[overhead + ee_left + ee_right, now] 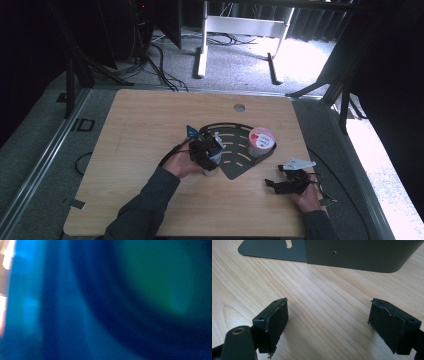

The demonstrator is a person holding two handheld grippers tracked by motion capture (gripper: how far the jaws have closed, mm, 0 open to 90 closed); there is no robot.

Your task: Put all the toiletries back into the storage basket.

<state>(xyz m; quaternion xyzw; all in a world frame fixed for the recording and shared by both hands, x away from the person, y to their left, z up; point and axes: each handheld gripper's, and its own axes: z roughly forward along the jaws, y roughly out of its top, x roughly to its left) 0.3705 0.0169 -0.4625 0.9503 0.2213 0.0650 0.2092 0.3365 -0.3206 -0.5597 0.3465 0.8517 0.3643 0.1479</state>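
On the wooden table (140, 130), the left gripper (206, 148) sits over a small pale cup (212, 167) at the near left edge of the dark fan-shaped rack (235, 155); whether its jaws grip the cup cannot be told, and the left gripper view is a blue-green blur. Farther right, a red-and-white lidded tub (261, 140) stands in the rack's right end. The right gripper (328, 322) rests low over bare wood near the table's right edge, jaws spread wide with nothing between them, the rack's wall (362, 255) just ahead.

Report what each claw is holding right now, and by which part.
Right claw: nothing, jaws apart over bare table. Left claw: at a small container, but grip cannot be told.
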